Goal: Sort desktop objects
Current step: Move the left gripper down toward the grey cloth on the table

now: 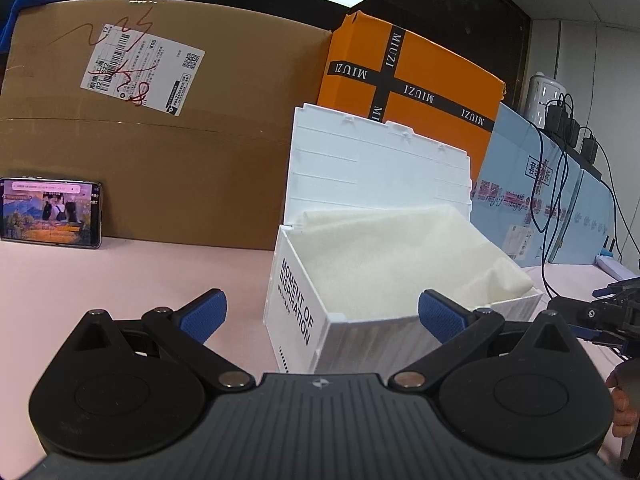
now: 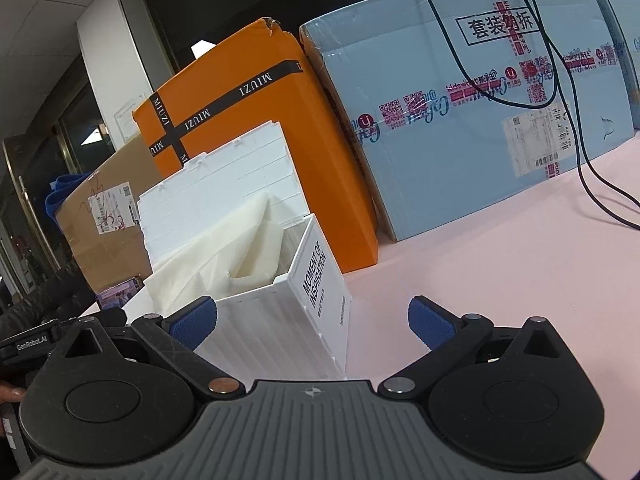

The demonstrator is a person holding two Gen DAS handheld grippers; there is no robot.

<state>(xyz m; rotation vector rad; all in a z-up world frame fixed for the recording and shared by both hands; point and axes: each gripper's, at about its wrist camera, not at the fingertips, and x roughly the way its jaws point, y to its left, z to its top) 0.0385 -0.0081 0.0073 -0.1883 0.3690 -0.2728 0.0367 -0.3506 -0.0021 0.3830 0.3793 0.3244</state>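
Storage box point(image 1: 384, 280), white and ribbed, printed "MOMENT OF INSPIRATION" on its end walls, stands on the pink desk point(image 1: 140, 280) with its hinged lid point(image 1: 376, 164) thrown back against the orange MIUZI carton point(image 1: 420, 80) behind it; that lean probably keeps the lid from falling shut while things go in. Inside the box lies a crumpled cream cloth point(image 1: 400, 256), rising above the rim on the lid side.

The left gripper point(image 1: 322, 316) is spread wide and carries nothing, its blue pads either side of the box's near left corner without clearly touching it. The right gripper point(image 2: 312, 322) is likewise released and empty, poised at the box's near right corner, with bare desk beyond its outer pad. Both seem stationed close to the box so either can tuck the cloth down or swing the lid over.

Left of the box, a phone point(image 1: 50, 212) with its screen lit is propped against a brown cardboard carton point(image 1: 160, 140). Right of the MIUZI carton stands a pale blue carton point(image 2: 460, 100), crossed by black cables point(image 2: 560, 92).
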